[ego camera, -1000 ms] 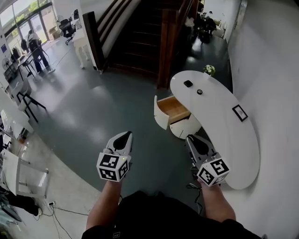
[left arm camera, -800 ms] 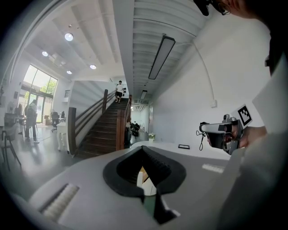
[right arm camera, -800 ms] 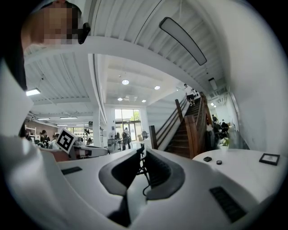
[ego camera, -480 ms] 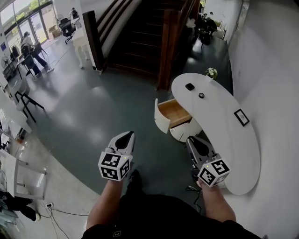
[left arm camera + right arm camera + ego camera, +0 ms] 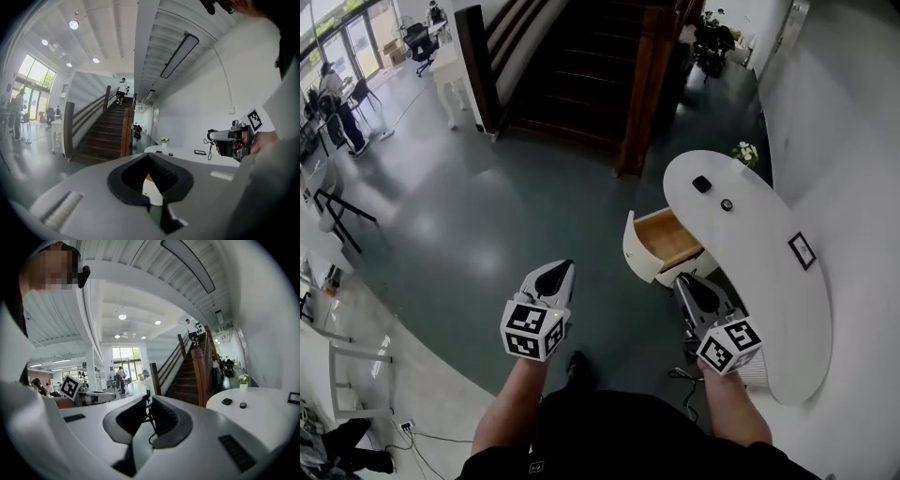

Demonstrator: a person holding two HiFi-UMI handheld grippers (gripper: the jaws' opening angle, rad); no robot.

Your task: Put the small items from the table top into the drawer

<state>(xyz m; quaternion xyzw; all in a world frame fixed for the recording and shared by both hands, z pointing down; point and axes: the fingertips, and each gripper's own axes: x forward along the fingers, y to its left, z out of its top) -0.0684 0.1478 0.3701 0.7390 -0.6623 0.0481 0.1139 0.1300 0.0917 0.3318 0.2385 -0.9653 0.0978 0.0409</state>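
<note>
Your left tongs (image 5: 556, 273) and right tongs (image 5: 688, 284) both hang above the floor, tips pressed together with nothing between them. The small black block (image 5: 702, 184) and the round dark piece (image 5: 727, 204) lie on the white desk (image 5: 769, 281), beyond the open drawer (image 5: 667, 240).

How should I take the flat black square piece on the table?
Probably from straight above, pinching two opposite edges of the black square piece. It lies flat and low on the table, so a side approach finds little to pinch. The round piece sits apart, leaving room.
</note>
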